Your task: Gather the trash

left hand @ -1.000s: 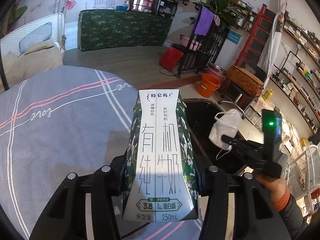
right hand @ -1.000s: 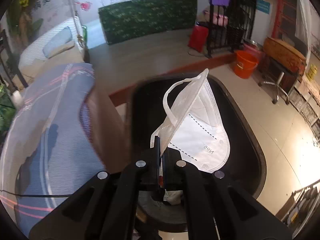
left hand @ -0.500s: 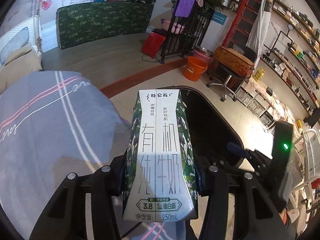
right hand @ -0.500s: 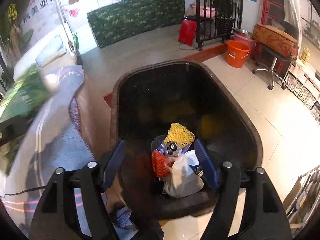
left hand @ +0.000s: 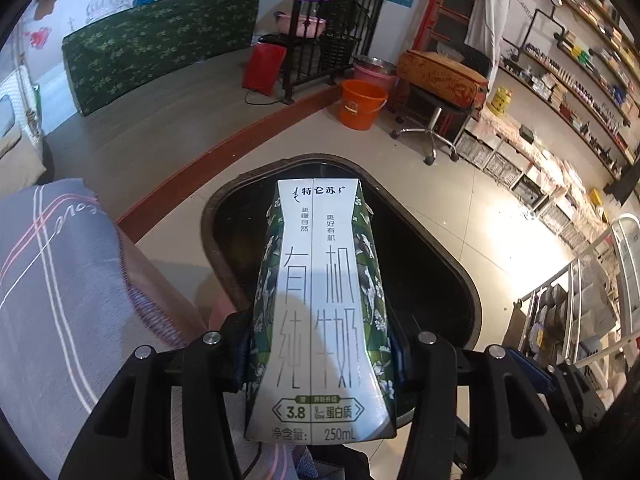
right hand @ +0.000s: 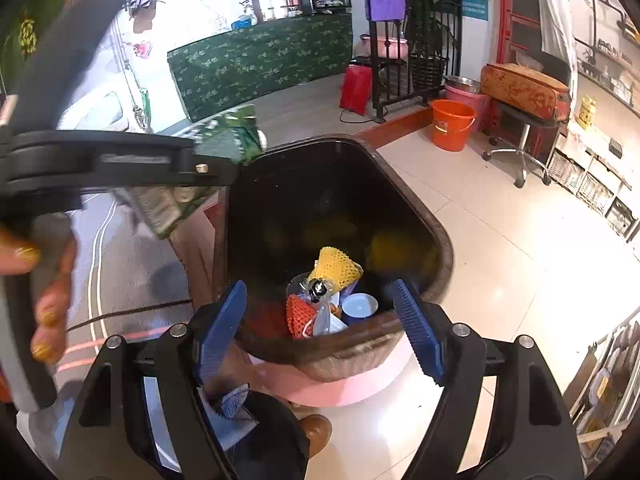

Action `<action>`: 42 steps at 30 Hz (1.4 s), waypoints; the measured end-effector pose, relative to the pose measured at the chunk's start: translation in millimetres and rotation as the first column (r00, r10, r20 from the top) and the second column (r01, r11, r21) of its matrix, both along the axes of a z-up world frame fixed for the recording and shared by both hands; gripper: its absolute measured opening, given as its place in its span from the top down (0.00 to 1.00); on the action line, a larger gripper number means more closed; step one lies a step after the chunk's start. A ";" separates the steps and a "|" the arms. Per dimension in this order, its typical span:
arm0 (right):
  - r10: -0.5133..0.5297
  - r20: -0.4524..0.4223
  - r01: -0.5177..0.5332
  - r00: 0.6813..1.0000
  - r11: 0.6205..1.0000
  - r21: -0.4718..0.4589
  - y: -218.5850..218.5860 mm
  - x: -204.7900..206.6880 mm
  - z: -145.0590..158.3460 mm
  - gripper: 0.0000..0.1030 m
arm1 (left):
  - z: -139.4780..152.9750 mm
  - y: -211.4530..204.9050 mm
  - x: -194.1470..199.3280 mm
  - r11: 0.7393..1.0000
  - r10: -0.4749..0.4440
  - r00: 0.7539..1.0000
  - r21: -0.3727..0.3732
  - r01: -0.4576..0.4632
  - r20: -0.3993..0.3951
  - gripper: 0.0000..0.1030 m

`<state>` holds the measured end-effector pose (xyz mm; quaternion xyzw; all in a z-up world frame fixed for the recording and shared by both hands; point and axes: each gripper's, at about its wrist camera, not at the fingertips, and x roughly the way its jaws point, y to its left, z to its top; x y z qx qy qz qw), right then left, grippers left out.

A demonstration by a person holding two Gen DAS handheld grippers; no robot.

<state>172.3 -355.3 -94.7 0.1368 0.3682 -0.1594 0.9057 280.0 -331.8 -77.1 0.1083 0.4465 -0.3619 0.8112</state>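
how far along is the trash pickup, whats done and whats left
Done: the bin already holds trash, including yellow netting, red netting and a small white cup. The right gripper has just opened over it with nothing between its pads. In hand: the left gripper clamps a milk carton above the bin's rim. Left: dropping that carton in.

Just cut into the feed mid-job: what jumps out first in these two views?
The green-and-white milk carton fills the middle of the left wrist view, clamped in the left gripper above the black trash bin. In the right wrist view, the right gripper stands open and empty over that bin, with yellow and red netting among the trash at its bottom.
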 end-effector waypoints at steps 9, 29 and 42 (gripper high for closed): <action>-0.018 0.034 0.017 0.999 1.000 0.025 -8.2 -7.0 1.9 0.26 | -19.1 -28.8 10.9 0.999 -0.008 0.997 0.037 0.011 -0.079 0.43; -0.012 0.050 0.014 0.999 0.999 -0.033 12.9 -18.9 7.0 0.20 | 34.2 67.4 -20.2 0.989 0.141 0.970 -0.068 -0.130 0.200 0.08; 0.022 0.286 0.046 0.958 0.973 -0.227 119.8 -57.0 71.0 0.05 | 93.1 251.4 -117.4 0.870 0.493 0.745 -0.242 -0.429 0.450 0.05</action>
